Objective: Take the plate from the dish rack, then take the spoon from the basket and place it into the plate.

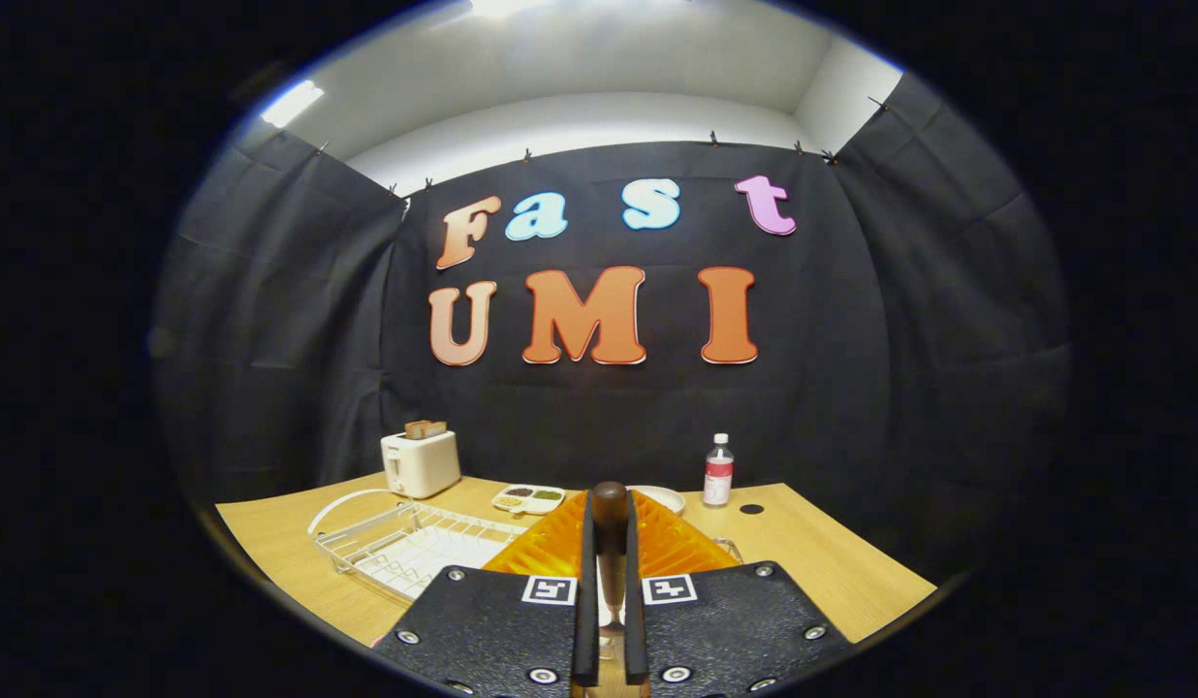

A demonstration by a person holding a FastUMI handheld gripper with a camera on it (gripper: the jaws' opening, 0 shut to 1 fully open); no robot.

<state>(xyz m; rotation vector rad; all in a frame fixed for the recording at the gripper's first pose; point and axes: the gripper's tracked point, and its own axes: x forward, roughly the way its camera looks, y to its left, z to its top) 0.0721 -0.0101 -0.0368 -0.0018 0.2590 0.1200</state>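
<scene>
My gripper [609, 523] is shut on a spoon [610, 509]. Its dark brown wooden handle stands up between the two fingers, with the rounded end poking out past the fingertips. An orange ribbed plate [546, 555] lies on the wooden table just ahead of the fingers and under the spoon, spreading to both sides. The white wire dish rack [405, 545] sits to the left of the plate with nothing standing in it. The spoon's bowl end is hidden down between the fingers.
A white toaster [421, 462] with toast stands at the back left. Behind the plate are a small divided dish [528, 498] and a white bowl [665, 497]. At the back right stand a water bottle [718, 471] and a dark cap [751, 508]. A bit of wire [731, 549] shows right of the plate.
</scene>
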